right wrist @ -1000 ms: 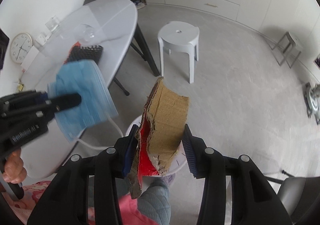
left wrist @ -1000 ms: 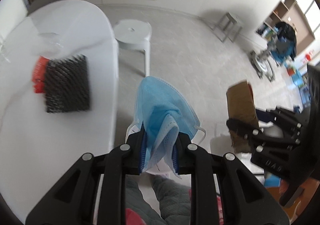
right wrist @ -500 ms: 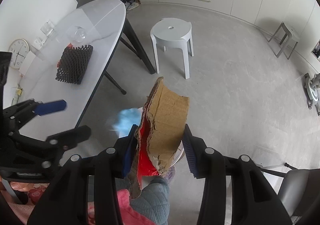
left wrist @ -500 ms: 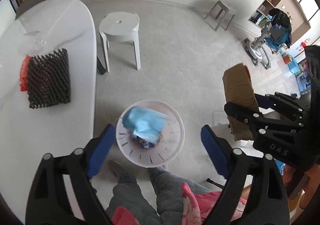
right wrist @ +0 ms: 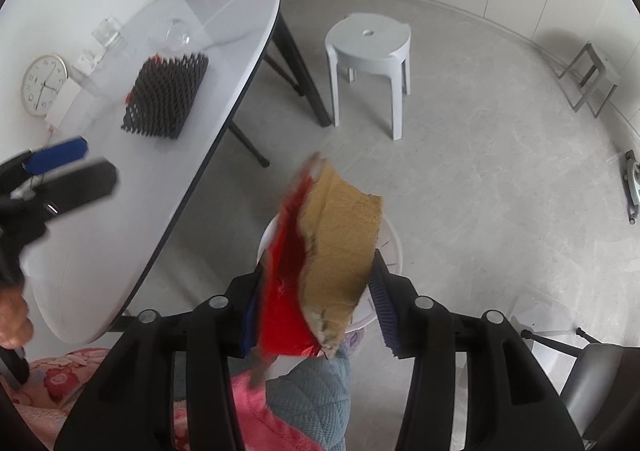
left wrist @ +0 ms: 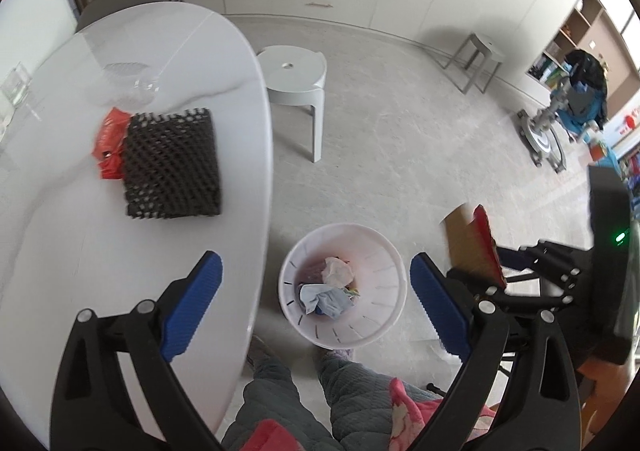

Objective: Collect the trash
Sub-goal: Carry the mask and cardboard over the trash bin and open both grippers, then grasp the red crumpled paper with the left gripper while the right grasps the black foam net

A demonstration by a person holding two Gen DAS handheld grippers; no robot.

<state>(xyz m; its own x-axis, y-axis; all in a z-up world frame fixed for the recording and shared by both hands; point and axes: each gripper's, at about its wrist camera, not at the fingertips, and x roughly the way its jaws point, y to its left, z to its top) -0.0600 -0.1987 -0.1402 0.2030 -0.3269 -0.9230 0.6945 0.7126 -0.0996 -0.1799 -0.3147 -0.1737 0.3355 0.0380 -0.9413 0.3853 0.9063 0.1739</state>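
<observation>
My left gripper (left wrist: 316, 263) hangs wide open and empty over the white waste bin (left wrist: 394, 271) on the floor, its jaws still opening. A blue face mask (left wrist: 324, 299) lies in the bin beside crumpled paper (left wrist: 338, 271). The jaws of my right gripper (right wrist: 316, 275) are opening around a torn cardboard piece with a red face (right wrist: 340, 235). It is blurred and tilted, and the right pad stands clear of it. It hangs above the bin rim (right wrist: 394, 247). The left wrist view shows the same cardboard (left wrist: 470, 247) to the right of the bin.
On the white oval table (left wrist: 60, 231) lie a black foam mesh (left wrist: 172, 163), a red wrapper (left wrist: 110, 143) and a crushed clear bottle (left wrist: 132, 83). A white stool (left wrist: 294, 75) stands beyond the bin. The person's quilted legs (left wrist: 280, 391) are just below it.
My left gripper opened and let the blue mask fall into the bin. My right gripper sank toward the bin and widened; the cardboard has tipped loose between its jaws.
</observation>
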